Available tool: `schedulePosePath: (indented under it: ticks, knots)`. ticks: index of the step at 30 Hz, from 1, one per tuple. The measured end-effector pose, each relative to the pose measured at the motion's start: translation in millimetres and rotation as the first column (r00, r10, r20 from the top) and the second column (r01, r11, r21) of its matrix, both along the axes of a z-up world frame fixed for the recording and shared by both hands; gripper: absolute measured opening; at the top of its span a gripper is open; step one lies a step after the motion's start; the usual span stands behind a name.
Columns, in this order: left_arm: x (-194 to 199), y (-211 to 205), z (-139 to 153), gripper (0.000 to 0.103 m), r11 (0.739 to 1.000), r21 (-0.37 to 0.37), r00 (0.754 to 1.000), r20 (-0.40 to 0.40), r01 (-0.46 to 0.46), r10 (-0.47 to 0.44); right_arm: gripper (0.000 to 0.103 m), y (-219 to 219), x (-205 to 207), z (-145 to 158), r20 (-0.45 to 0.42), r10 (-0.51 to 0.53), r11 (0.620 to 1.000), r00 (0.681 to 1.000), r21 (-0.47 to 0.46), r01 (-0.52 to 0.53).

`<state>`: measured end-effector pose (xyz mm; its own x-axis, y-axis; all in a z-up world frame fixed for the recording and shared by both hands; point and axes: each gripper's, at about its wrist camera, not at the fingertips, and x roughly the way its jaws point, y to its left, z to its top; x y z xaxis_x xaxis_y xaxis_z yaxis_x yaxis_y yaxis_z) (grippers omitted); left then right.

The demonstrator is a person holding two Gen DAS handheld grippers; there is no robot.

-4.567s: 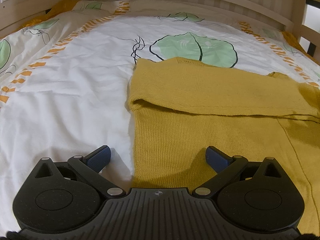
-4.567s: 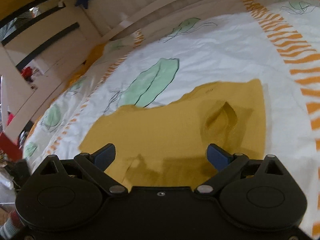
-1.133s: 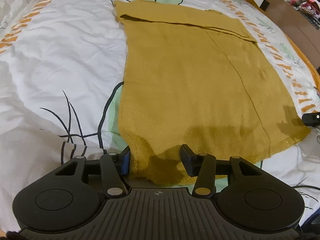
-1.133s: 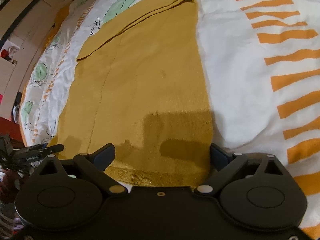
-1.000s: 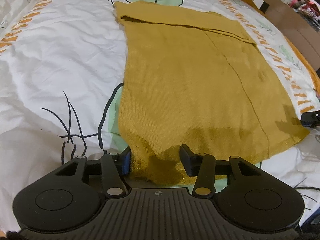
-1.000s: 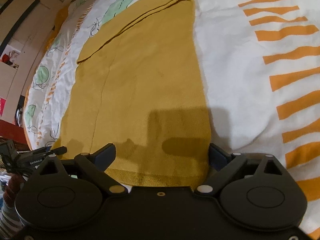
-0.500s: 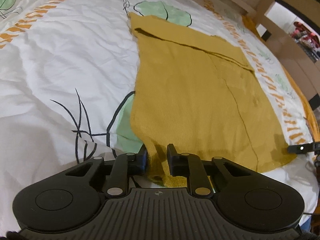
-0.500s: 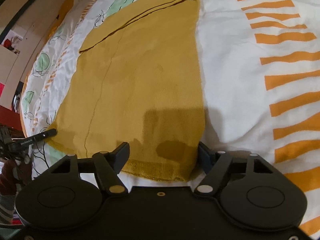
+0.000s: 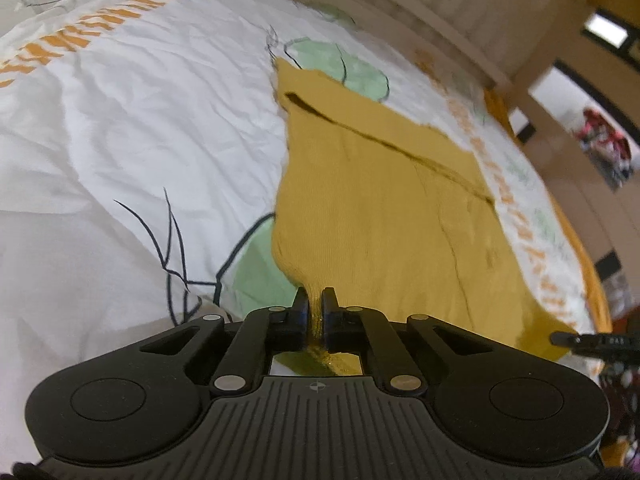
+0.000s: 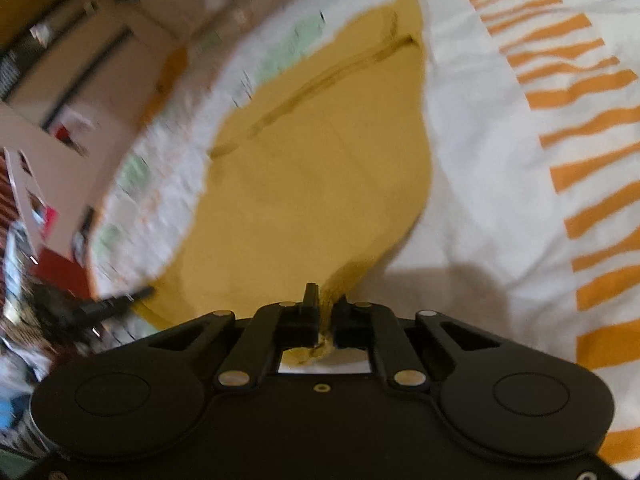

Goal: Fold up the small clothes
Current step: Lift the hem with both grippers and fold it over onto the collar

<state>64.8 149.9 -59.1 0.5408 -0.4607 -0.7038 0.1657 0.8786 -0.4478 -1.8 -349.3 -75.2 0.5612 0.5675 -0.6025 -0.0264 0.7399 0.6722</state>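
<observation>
Left: your left gripper (image 9: 315, 300), closed on the near left hem corner of the mustard knit sweater (image 9: 384, 216), pinching a ridge of fabric.

Centre: the sweater lies flat on the bed's leaf-print duvet (image 9: 140, 128), far end already folded over; its near edge lifts slightly at both pinched corners.

Right: your right gripper (image 10: 325, 304), closed on the near right hem corner. You hold both corners, likely so the hem travels evenly toward the far end.
</observation>
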Motion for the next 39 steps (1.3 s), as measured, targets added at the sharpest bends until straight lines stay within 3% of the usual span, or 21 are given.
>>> schedulePosePath:
  ticks: [9, 17, 22, 26, 29, 31, 33, 36, 38, 39]
  knots:
    - [23, -3, 36, 0.005, 0.997, -0.068, 0.99, 0.128, -0.048, 0.056, 0.013, -4, 23, 24, 0.122, -0.1, 0.993, 0.988, 0.081, 0.09]
    - [81, -8, 63, 0.004, 0.983, -0.146, 0.96, 0.242, -0.111, 0.144, 0.013, -14, 66, 41, 0.218, -0.156, 0.985, 0.963, 0.11, 0.135]
    - [116, -13, 63, 0.004, 0.977, -0.158, 0.957, 0.233, -0.141, 0.176, 0.013, -14, 104, 41, 0.23, -0.183, 0.982, 0.956, 0.097, 0.165]
    - [113, -17, 56, 0.006, 0.991, -0.099, 0.966, 0.233, -0.093, 0.114, 0.013, -15, 113, 31, 0.202, -0.198, 0.978, 0.959, 0.11, 0.178]
    - [98, -18, 45, 0.024, 0.999, -0.023, 0.978, 0.203, -0.038, 0.042, 0.013, -19, 115, 26, 0.179, -0.212, 0.974, 0.961, 0.116, 0.194]
    - [85, -21, 39, 0.025, 0.999, 0.046, 0.983, 0.183, 0.026, -0.034, 0.013, -21, 115, 22, 0.166, -0.223, 0.971, 0.961, 0.122, 0.204]
    - [69, -27, 35, 0.028, 0.985, 0.139, 0.977, 0.17, 0.102, -0.125, 0.013, -22, 115, 20, 0.158, -0.226, 0.97, 0.961, 0.125, 0.208]
    - [42, -36, 29, 0.03, 0.93, 0.305, 0.956, 0.143, 0.205, -0.257, 0.013, -23, 113, 19, 0.151, -0.228, 0.97, 0.962, 0.118, 0.211]
    - [28, -37, 25, 0.035, 0.899, 0.36, 0.944, 0.115, 0.251, -0.31, 0.014, -22, 111, 17, 0.143, -0.23, 0.97, 0.963, 0.121, 0.213]
    - [25, -35, 23, 0.04, 0.896, 0.355, 0.945, 0.09, 0.266, -0.316, 0.014, -21, 110, 17, 0.141, -0.229, 0.97, 0.963, 0.118, 0.213]
